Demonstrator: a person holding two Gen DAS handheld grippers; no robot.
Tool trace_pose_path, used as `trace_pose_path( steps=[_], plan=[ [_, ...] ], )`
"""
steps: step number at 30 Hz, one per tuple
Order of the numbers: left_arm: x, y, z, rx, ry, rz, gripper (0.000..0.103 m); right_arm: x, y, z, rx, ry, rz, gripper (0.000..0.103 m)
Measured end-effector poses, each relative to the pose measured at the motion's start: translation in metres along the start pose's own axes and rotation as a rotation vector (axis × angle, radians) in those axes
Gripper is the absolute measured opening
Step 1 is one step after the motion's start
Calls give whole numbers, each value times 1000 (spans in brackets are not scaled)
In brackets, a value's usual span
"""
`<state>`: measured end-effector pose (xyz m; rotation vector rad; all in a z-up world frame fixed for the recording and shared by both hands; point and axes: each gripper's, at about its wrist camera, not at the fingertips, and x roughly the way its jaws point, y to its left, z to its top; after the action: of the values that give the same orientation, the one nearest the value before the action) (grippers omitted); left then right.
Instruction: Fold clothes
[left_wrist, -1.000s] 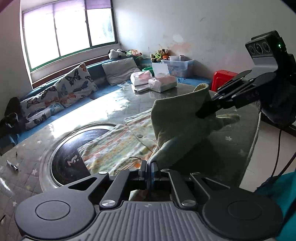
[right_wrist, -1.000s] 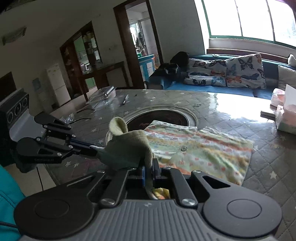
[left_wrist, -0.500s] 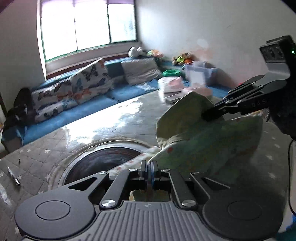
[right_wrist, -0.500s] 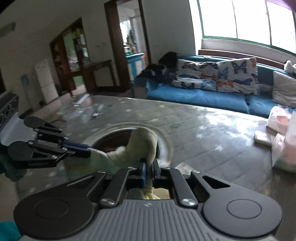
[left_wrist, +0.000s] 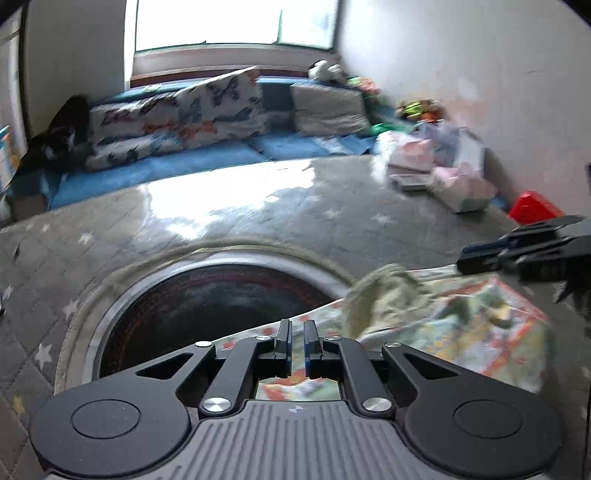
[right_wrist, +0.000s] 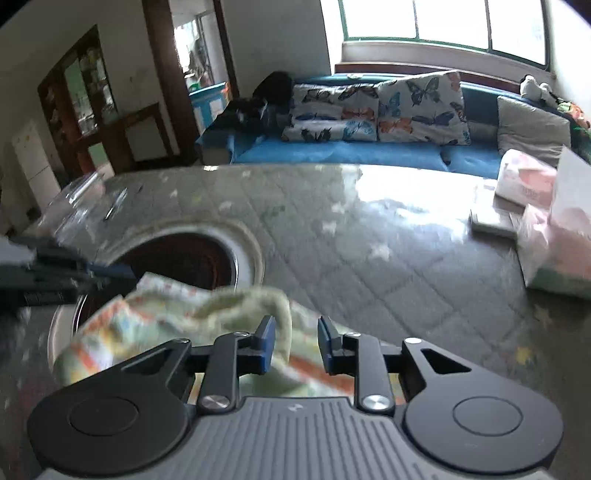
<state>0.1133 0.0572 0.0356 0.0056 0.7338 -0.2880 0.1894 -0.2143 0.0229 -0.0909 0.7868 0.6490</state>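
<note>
We see the patterned garment (left_wrist: 461, 332) lying on the quilted grey table (left_wrist: 258, 214), partly over the rim of the round dark recess (left_wrist: 207, 306) set in the tabletop. Its pale green lining is turned up in a rumpled fold near the middle, and the print of orange and green shows around it.

In the right wrist view the garment (right_wrist: 166, 317) sits just in front of our right gripper (right_wrist: 295, 345); its jaws are opening, and the green folded edge lies between them, against the left blue pad (right_wrist: 266, 345), with the other pad clear of it.

Our left gripper (left_wrist: 297, 341) has its jaws nearly pressed together, a thin slit between them. The cloth lies under and behind the fingers, but we cannot tell whether any of it is pinched.

Beyond the table a blue sofa (right_wrist: 332, 151) carries butterfly cushions (right_wrist: 417, 110) under a bright window (right_wrist: 443, 18). Tissue packs (right_wrist: 528, 181) rest at the table's right side.
</note>
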Motion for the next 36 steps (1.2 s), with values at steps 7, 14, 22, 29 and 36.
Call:
trace_pose_path(
  steps=[7,14,22,29,36],
  plan=[
    [21,-31,-1,118,42,-43,50,23,-1,-2,67,25,46,27],
    [39,-33,-3,161,93,-78,41,44,8,-2,65,44,52,24],
    [40,-33,-5,155,89,-81,7,47,8,-3,69,27,38,22],
    [33,-39,-1,166,62,-43,6,47,11,-2,77,20,40,7],
    [21,-43,20,191,-16,20,6,23,13,22,72,-104,22,2]
  ],
)
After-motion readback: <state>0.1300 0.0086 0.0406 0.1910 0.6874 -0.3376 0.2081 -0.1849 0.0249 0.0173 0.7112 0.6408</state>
